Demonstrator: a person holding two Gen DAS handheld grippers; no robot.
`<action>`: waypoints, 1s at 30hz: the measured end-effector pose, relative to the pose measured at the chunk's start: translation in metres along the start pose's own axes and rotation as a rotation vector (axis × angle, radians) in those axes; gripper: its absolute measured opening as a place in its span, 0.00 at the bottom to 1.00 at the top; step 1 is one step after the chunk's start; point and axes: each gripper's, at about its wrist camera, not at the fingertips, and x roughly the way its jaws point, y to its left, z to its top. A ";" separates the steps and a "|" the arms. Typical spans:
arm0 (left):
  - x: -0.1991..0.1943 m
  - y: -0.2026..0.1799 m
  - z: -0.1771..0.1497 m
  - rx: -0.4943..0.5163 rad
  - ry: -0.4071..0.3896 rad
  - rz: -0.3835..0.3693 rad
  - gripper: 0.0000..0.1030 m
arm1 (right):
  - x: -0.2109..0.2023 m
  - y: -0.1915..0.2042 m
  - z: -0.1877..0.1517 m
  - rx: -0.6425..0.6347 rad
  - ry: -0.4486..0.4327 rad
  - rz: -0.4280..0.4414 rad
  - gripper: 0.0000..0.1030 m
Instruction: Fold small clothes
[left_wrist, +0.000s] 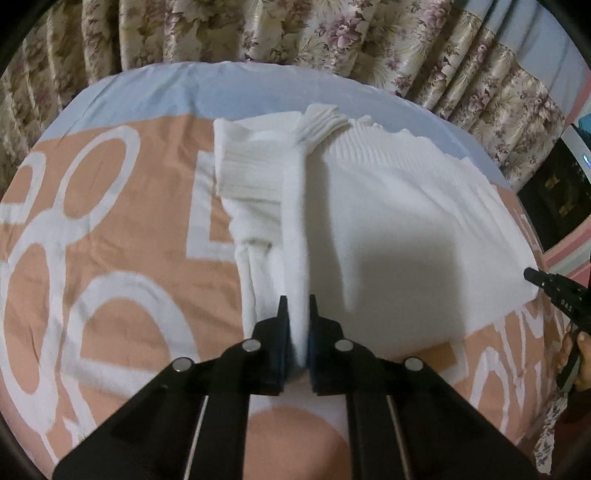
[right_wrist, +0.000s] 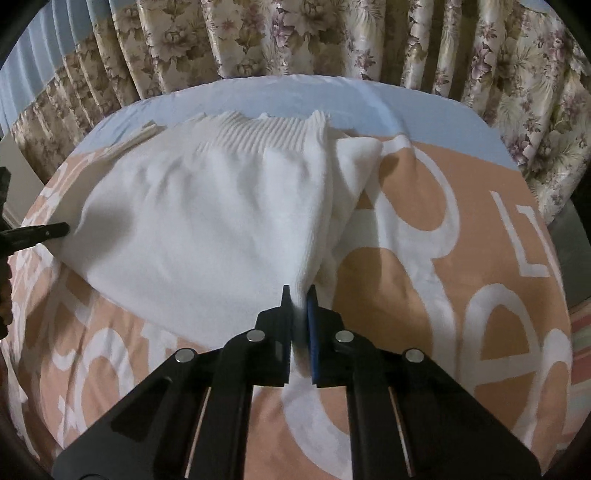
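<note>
A white knit sweater (left_wrist: 399, 221) lies on a bed with an orange and white printed cover (left_wrist: 122, 236). Its ribbed hem is at the far side, and a sleeve with a ribbed cuff lies folded over its left part. My left gripper (left_wrist: 297, 301) is shut on a raised fold of the sweater at its near left corner. My right gripper (right_wrist: 300, 291) is shut on the sweater (right_wrist: 207, 221) at its near right corner. Each gripper shows at the edge of the other's view: the right gripper (left_wrist: 554, 286) and the left gripper (right_wrist: 40, 232).
Floral curtains (right_wrist: 295, 37) hang behind the bed. The bed cover (right_wrist: 443, 258) has a pale blue band along its far edge. A dark appliance (left_wrist: 557, 199) stands at the right of the left wrist view.
</note>
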 end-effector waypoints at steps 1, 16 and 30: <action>-0.002 0.000 -0.002 -0.005 0.005 -0.004 0.08 | -0.001 -0.003 0.000 0.007 0.002 0.000 0.07; 0.006 -0.040 0.089 0.261 -0.141 0.198 0.76 | -0.002 0.010 0.039 -0.044 -0.098 0.001 0.19; 0.094 -0.047 0.145 0.302 0.012 0.113 0.15 | 0.008 0.016 0.062 -0.032 -0.126 0.041 0.21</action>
